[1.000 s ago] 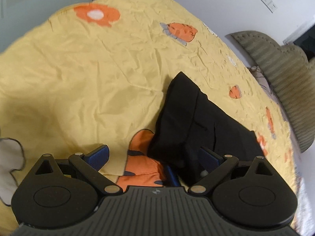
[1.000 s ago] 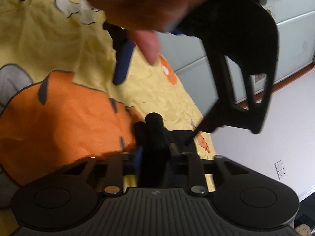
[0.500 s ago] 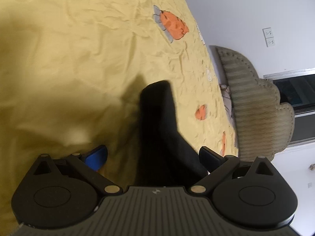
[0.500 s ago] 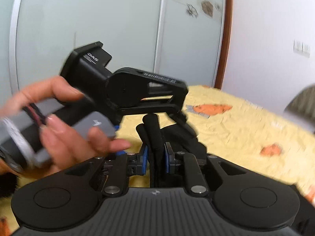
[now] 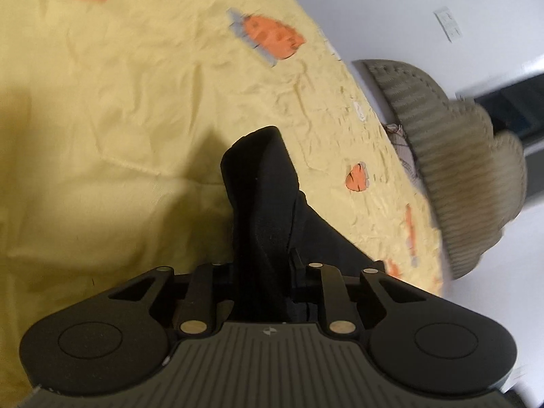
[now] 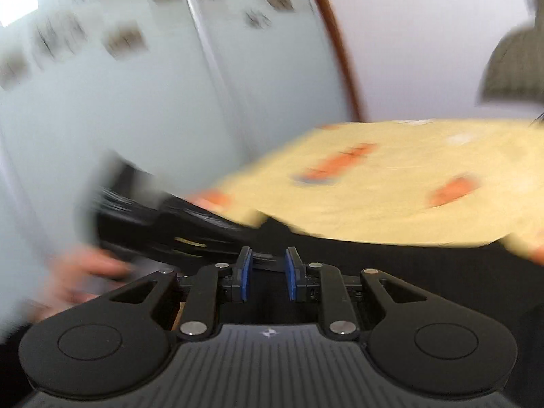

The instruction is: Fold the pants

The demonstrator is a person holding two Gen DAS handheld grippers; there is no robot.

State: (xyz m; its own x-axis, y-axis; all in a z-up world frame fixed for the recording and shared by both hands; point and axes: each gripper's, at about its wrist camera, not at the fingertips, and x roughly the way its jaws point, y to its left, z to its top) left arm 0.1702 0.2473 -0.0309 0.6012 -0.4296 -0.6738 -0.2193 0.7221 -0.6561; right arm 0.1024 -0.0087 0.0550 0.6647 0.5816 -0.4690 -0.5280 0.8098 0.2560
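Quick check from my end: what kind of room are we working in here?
Most likely a bedroom. The black pants lie on a bed under a yellow sheet with orange cartoon prints, a padded ribbed headboard stands at its far end, and pale sliding wardrobe doors stand beside the bed.

**Inspector A:** Left gripper [image 5: 261, 265]: matte black housing, a grey ribbed plate at the centre with a small white emblem. A round recessed disc on each side. Confirm?

**Inspector B:** Confirmed. Two black linkage bars per side, brass-coloured pivot pins at the base, smaller silver ones further out. Triangular cut-outs in the outer arms.

**Inspector A:** Right gripper [image 6: 267, 277]: same build, blue pads [image 6: 244, 277] on the inner faces of the fingers.

**Inspector B:** Agreed. A hand [image 6: 81, 278] at lower left is heavily blurred; no sleeve can be made out, possibly bare.
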